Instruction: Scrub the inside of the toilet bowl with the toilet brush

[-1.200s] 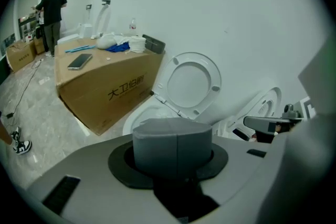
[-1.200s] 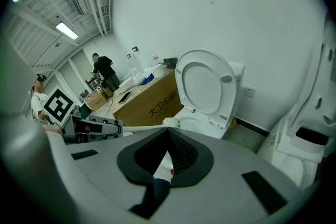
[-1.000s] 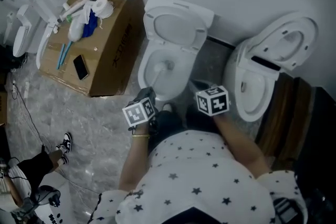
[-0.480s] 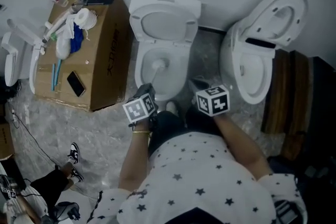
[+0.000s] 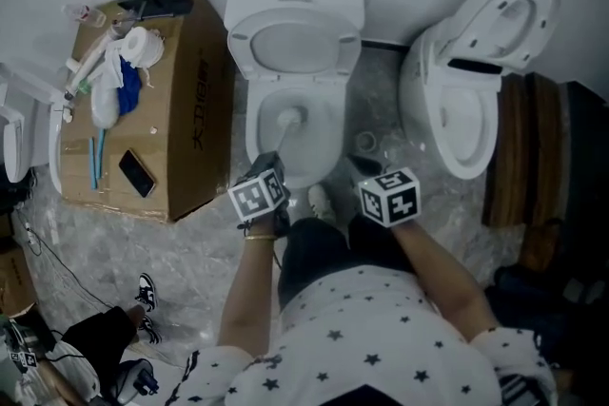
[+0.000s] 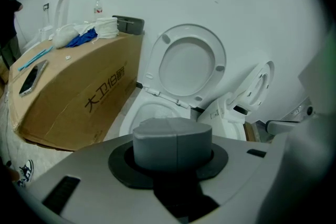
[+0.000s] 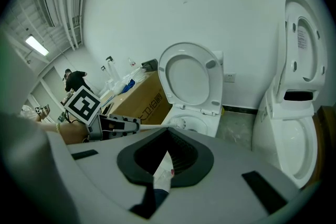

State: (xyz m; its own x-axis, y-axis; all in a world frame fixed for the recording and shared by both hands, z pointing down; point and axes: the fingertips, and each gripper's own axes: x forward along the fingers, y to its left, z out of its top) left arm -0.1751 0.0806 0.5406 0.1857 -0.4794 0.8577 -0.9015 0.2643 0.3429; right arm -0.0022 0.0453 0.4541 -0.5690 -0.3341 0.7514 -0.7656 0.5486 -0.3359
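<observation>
Two claws | left claw (image 5: 270,164) clamps toilet brush (image 5: 288,120) | right claw (image 7: 167,157) spread, empty | best: circle bristles under toilet bowl (image 5: 333,144) rim

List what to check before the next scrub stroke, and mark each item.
1. Left gripper shut on the brush: ok, its handle runs from the gripper into the toilet.
2. Brush head inside the bowl: ok.
3. Seat raised, out of the way: ok.
4. Right gripper open, empty and short of the bowl: ok.
5. Bristles pressed against the bowl wall: cannot tell.
</observation>
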